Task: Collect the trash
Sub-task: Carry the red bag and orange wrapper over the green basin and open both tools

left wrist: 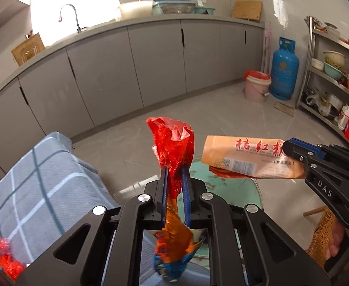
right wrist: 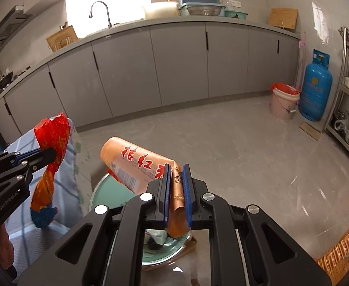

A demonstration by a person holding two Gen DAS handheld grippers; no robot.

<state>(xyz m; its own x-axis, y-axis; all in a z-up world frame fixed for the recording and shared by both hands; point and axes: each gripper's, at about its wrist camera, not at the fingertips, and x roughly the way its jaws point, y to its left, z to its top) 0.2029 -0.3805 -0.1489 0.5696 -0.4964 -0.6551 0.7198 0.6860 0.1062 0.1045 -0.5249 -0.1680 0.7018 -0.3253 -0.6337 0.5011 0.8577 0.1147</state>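
Grey tiled floor [right wrist: 222, 143] of a kitchen, bounded at its far edge by a run of grey cabinets [right wrist: 179, 64]. Standing on the floor toward its far right corner: a pink bucket [right wrist: 284, 106] lined with red plastic, a blue gas cylinder [right wrist: 316, 90] just beside it, and a steel shelf rack [left wrist: 329, 78] along the right edge. A flat piece of cardboard [right wrist: 310, 130] lies on the floor near the rack's foot

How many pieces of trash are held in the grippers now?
2. A crumpled red wrapper is pinched in the left gripper; an orange packet is pinched in the right gripper.
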